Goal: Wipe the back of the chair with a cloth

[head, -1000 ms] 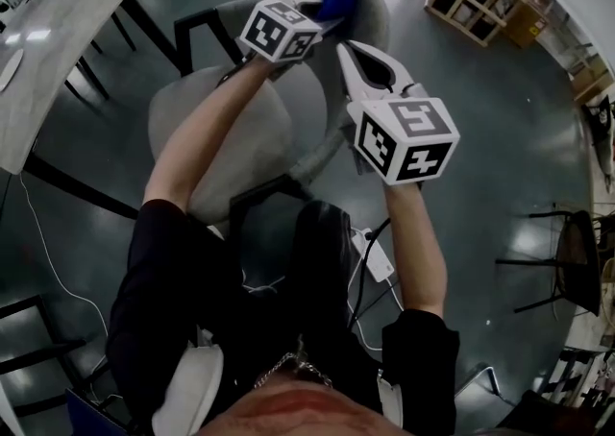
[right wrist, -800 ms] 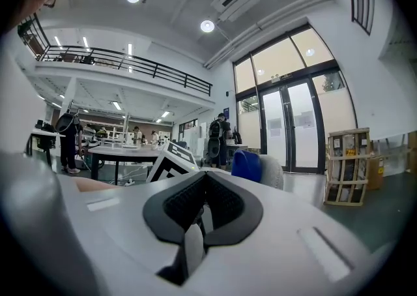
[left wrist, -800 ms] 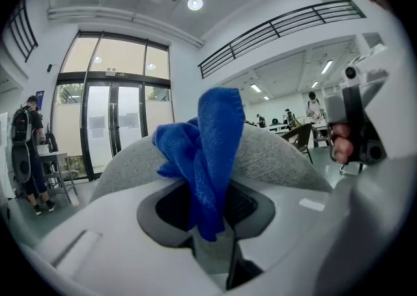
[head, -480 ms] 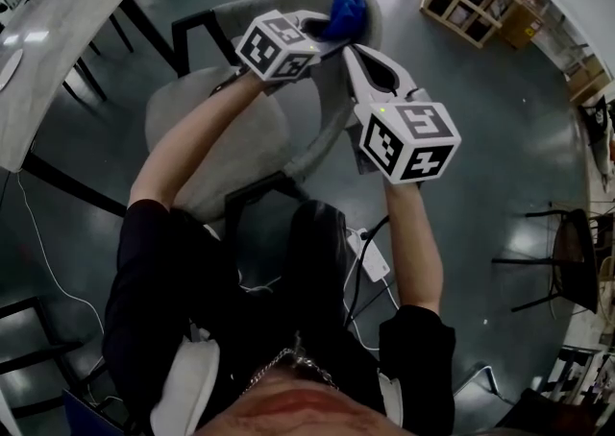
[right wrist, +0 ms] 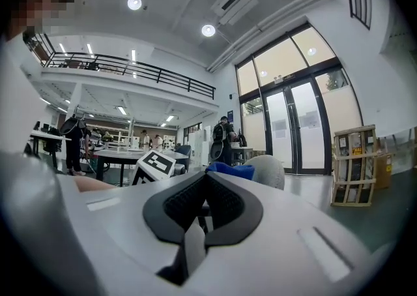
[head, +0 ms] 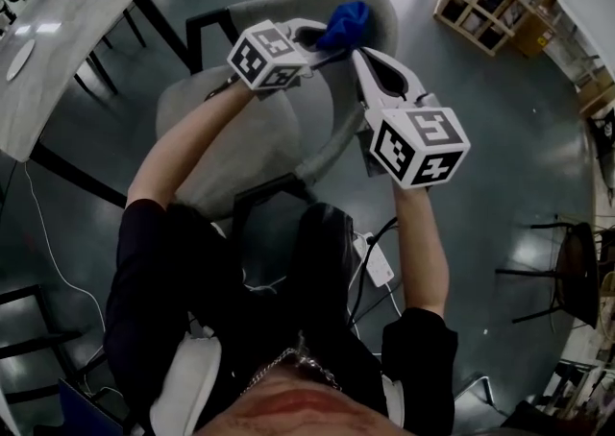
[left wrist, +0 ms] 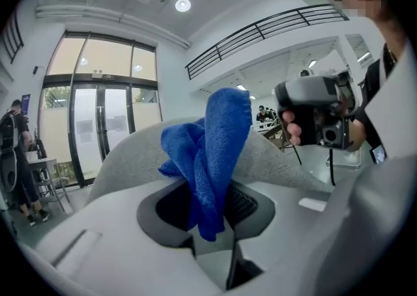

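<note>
Grips the blue cloth [left wrist: 212,145] in the left gripper [left wrist: 208,207], jaws closed on the lower fold, the rest of the cloth bunched and standing up beyond the tips. Places the cloth, in the head view, at the upper rim of the grey chair back [head: 380,12], on its inner side; touching the fabric or only very near, cannot tell. Carries nothing in the right gripper [right wrist: 203,207]: jaws closed together and empty, tips just beside the cloth on its right, near the same rim.

Looks like the middle of the wiping, much of the back probably not yet covered. Depends, for the next stroke, on one relation: chair back directly ahead of the left tips, a long curved band sweeping from the far rim round and down toward the seat [head: 226,136]. Calls therefore for pressing the cloth forward onto the fabric, then sliding along this curve. Falls to the left gripper as the nearer one and the only one with the cloth.
</note>
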